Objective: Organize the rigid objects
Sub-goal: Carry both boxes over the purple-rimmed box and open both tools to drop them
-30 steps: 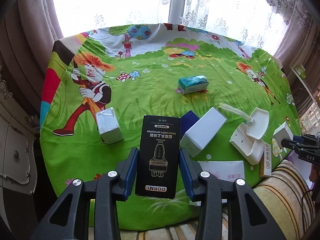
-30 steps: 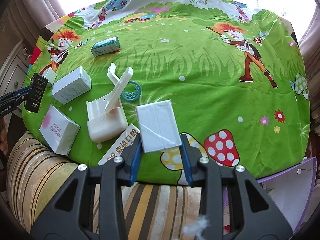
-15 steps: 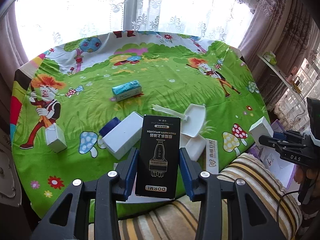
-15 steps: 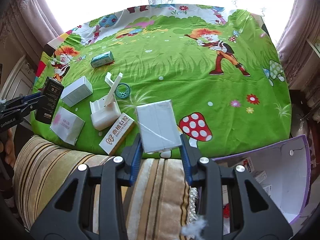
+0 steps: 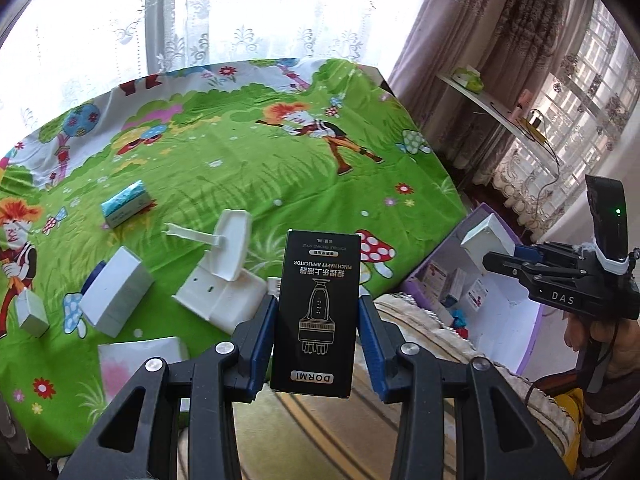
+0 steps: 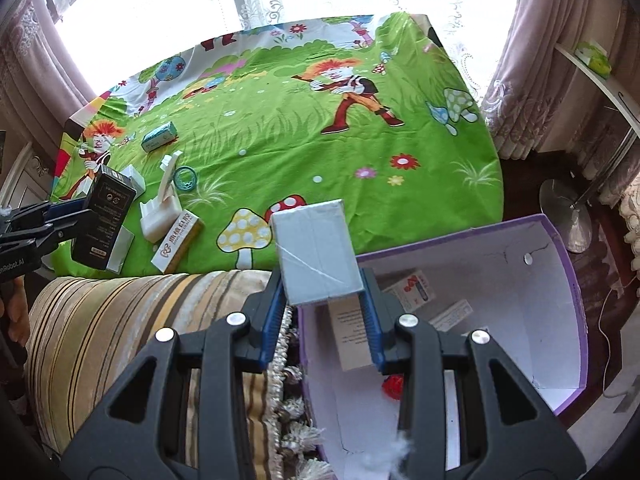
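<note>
My right jaws pinched the stiff, light grey box (image 6: 314, 254) by its sides (left jaws likewise gripped the black carton (image 5: 316, 316)).

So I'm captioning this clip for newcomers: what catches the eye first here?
The loud green cartoon tablecloth, strewn with small boxes along its near left edge. Then the two held items: a black DORMI box clamped in the left gripper and a grey-white box in the right gripper, above the open purple bin.
</note>
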A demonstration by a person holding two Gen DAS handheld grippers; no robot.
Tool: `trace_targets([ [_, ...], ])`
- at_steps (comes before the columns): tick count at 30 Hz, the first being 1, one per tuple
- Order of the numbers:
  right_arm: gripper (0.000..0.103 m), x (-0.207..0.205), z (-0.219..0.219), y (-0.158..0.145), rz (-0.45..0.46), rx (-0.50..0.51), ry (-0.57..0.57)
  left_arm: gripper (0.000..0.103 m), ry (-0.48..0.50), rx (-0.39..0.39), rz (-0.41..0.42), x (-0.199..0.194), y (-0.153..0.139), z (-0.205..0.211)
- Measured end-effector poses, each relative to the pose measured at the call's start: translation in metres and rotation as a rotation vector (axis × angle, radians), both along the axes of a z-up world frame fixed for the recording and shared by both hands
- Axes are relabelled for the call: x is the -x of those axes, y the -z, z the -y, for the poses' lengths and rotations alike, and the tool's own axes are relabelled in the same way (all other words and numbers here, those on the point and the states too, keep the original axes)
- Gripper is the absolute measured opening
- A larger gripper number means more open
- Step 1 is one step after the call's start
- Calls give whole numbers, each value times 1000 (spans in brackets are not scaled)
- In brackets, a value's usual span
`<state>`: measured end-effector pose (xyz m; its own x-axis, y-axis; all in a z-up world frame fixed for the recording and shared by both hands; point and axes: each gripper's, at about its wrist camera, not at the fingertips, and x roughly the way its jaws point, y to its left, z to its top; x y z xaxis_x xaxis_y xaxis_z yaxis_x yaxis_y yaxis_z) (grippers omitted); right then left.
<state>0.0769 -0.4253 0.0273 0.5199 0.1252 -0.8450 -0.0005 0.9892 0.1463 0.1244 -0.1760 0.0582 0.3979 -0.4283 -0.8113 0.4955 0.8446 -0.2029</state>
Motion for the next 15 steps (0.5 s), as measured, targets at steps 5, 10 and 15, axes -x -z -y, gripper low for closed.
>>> trace_targets([
  [5,40,17,29,4,-9,-1,50,41,94,14,-19,12,-1,43],
  [10,40,34,56,5,-16,-5,98,41,202,20,-49,25,-1,89],
  [15,40,52,85,6,-17,-8,157,41,319,28,-83,43,1,135],
])
